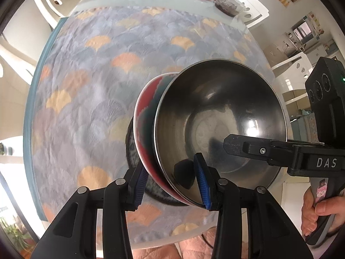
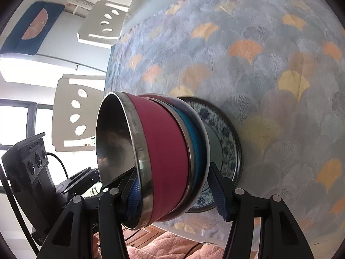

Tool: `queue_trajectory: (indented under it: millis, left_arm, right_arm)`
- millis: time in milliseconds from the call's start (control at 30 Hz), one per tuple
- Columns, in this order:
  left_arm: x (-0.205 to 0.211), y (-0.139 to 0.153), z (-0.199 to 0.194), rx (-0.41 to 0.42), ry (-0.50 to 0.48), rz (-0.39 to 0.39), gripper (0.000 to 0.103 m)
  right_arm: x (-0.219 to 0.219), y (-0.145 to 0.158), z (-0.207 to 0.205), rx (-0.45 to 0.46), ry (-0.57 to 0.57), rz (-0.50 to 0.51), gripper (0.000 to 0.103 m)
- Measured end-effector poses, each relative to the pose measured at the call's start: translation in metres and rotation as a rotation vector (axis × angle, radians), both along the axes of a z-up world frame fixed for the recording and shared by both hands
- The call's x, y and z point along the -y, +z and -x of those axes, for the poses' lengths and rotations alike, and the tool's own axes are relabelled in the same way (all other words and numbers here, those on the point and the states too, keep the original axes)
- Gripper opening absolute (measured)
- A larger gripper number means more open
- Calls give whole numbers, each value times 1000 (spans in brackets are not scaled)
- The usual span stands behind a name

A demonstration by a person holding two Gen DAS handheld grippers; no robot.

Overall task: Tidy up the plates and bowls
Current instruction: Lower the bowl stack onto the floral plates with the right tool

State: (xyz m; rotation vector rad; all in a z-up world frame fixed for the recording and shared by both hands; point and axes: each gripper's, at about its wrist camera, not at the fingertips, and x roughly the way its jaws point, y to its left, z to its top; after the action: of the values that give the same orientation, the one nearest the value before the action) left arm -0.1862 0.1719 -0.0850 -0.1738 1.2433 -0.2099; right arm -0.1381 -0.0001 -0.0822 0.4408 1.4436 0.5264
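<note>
- Left gripper [image 1: 171, 182] clamped on near rim of bowl stack [image 1: 220, 127]: one pad outside, one inside the steel bowl.
- Stack tilted: steel-lined red bowl nested in blue one, over plate [image 2: 226, 138] on tablecloth [image 1: 90, 82].
- Right gripper [image 2: 177, 196] clamped across opposite rim, pads on either side of both bowls.

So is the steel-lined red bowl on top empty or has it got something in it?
Empty. The left wrist view looks straight into the red bowl: bare shiny steel with reflections only, apart from gripper fingers reaching in over its rim.
</note>
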Motion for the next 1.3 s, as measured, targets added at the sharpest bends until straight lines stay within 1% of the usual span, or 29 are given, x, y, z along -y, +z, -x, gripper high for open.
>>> queue_trajectory:
  millis: [133,333,567,733,900,1033,1100,1167,1233,1267,1300]
  left_arm:
    - [-1,-5,6,-14,-4,-1,38]
    - [0,-6,7,-4,-11,5,38]
    - [3,-8,6,-19,-12,2,37]
    - [-1,-14,3,-47,23,26,37]
    - [-2,-9,-3,-47,77,28,37]
    - [-5,4,-5,-40,126,9,37]
    - [-7,12,-2,-31,150,-17,37]
    - [-8,27,5,-10,176,-49,37]
    - [-7,41,14,20,195,-82,39]
    - [-5,48,19,39,201,-104,40]
    - [-4,51,22,49,209,-125,42]
  right_arm:
    - [-2,-7,7,-9,-3,5,57]
    - [2,-8,10,6,-26,-5,57]
    - [5,-11,8,-12,-29,-3,57]
    - [6,-13,6,-27,-16,-11,57]
    - [12,-12,-4,-39,19,-37,57]
    - [17,5,-15,-4,85,-28,57]
    - [18,16,-17,19,120,-11,57]
    - [14,32,-12,68,190,22,57]
    - [9,45,-3,136,258,72,61]
    - [5,49,1,169,288,100,69]
    - [0,53,8,217,327,145,81]
